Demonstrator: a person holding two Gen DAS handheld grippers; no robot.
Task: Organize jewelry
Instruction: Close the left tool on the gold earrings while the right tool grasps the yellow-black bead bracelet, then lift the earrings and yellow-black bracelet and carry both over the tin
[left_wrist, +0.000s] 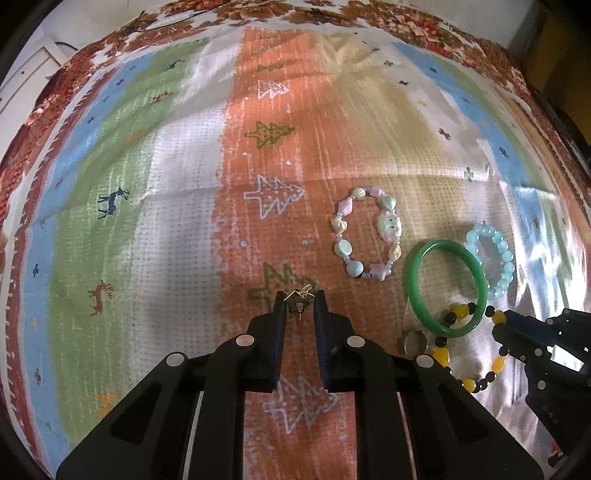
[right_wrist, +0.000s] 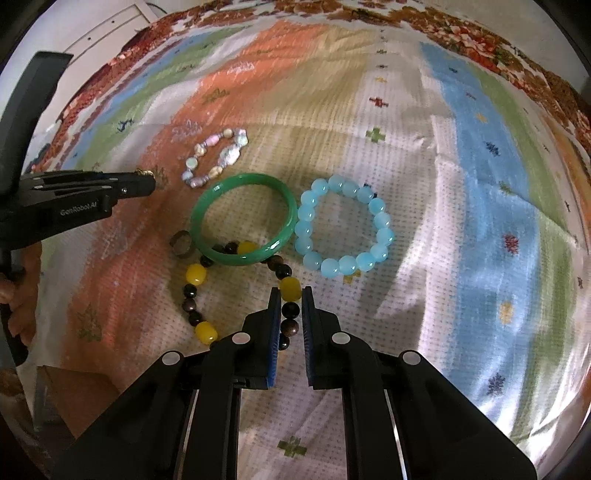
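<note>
Down on the table, both grippers point steeply at a striped cloth (left_wrist: 177, 221) printed with trees and deer.

Left gripper (left_wrist: 300, 297): fingers closed on a small gold earring (left_wrist: 300, 295), its post hanging between the pads. It sits over the orange stripe, just below a green tree print. In the right wrist view the same gripper (right_wrist: 147, 181) comes in from the left edge, with a gold glint at its tip.

Right gripper (right_wrist: 290, 295): fingers closed on the yellow-and-brown bracelet (right_wrist: 195, 277), pinching a yellow bead and the dark beads beside it. In the left wrist view this gripper (left_wrist: 504, 325) enters from the right and meets the bracelet's strand.

Layout of the rest:
- Green bangle (right_wrist: 243, 218) lies flat, its near rim over the far part of the yellow-and-brown bracelet.
- Blue bracelet (right_wrist: 343, 229) lies just right of the bangle, touching or nearly touching it.
- Pastel bracelet (left_wrist: 365, 236), with shell and star beads, lies apart, beyond the bangle and toward the left gripper.
- Metal ring (right_wrist: 181, 243) stands on edge just left of the bangle, near the yellow beads.

A person's hand (right_wrist: 18, 291) shows at the left edge of the right wrist view, on the left gripper's handle.
</note>
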